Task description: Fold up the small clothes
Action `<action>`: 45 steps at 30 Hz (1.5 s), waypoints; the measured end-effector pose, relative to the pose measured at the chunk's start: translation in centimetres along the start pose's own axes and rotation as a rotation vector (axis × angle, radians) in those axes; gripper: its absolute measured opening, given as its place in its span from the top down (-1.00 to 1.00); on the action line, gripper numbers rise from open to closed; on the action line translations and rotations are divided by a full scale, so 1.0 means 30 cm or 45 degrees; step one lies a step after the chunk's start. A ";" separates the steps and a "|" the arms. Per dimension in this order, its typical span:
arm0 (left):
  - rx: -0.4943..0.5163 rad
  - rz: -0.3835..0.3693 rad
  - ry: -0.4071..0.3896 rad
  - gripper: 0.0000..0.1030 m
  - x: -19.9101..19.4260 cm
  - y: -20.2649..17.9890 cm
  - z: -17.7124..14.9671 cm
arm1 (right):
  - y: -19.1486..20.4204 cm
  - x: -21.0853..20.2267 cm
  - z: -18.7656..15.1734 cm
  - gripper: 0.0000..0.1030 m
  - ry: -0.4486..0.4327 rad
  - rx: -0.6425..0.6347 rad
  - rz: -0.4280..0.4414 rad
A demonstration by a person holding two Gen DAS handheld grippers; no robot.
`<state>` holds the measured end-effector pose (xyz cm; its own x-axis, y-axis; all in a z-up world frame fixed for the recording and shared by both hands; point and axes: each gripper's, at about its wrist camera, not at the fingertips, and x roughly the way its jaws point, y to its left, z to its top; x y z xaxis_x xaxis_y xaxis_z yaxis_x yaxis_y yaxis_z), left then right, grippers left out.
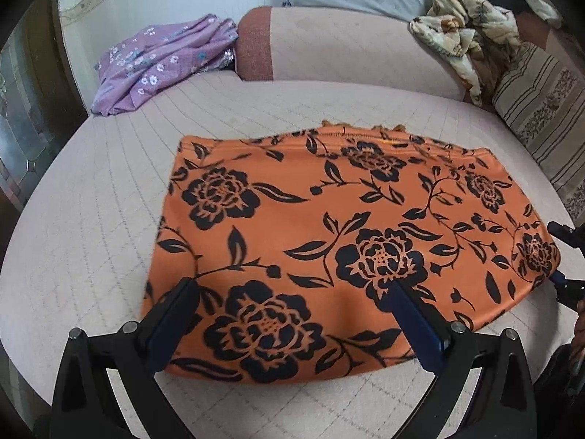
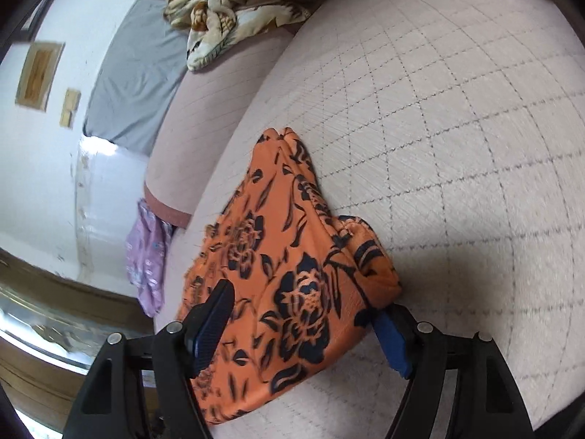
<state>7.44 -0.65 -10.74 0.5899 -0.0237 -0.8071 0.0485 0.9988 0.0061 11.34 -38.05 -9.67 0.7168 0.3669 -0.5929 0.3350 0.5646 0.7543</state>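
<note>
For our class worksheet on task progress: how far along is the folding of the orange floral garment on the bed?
Done: the orange floral garment lies flat, apparently doubled once. In hand: the left gripper is open over its near edge; the right gripper is open around its end. Left: further folds, and the purple garment is untouched.

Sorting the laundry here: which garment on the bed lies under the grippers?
The orange garment, black-flowered and spread flat; the purple garment lies crumpled at the far corner.

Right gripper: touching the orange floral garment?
Touching. In the right wrist view, the right gripper is open around the orange floral garment, whose bunched edge lies against both fingers.
</note>
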 end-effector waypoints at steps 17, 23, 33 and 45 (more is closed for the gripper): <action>0.004 0.020 0.021 -0.99 0.118 -0.073 0.058 | 0.048 0.085 0.052 -0.20 0.089 -0.230 -0.032; 0.097 0.054 0.123 -1.00 0.196 -0.122 0.043 | 0.068 0.145 0.063 0.59 0.143 -0.246 -0.053; 0.155 0.039 0.103 -1.00 0.161 -0.100 0.054 | 0.094 0.187 0.056 0.61 0.157 -0.248 -0.188; -0.575 0.102 -0.371 -0.99 -0.320 0.625 0.016 | 0.928 0.106 -0.289 0.61 0.047 -0.979 0.038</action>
<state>3.05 18.27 -2.60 0.7795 0.1064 -0.6173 -0.3193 0.9153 -0.2455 17.64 -14.77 7.00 0.6933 0.4068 -0.5949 -0.2129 0.9042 0.3702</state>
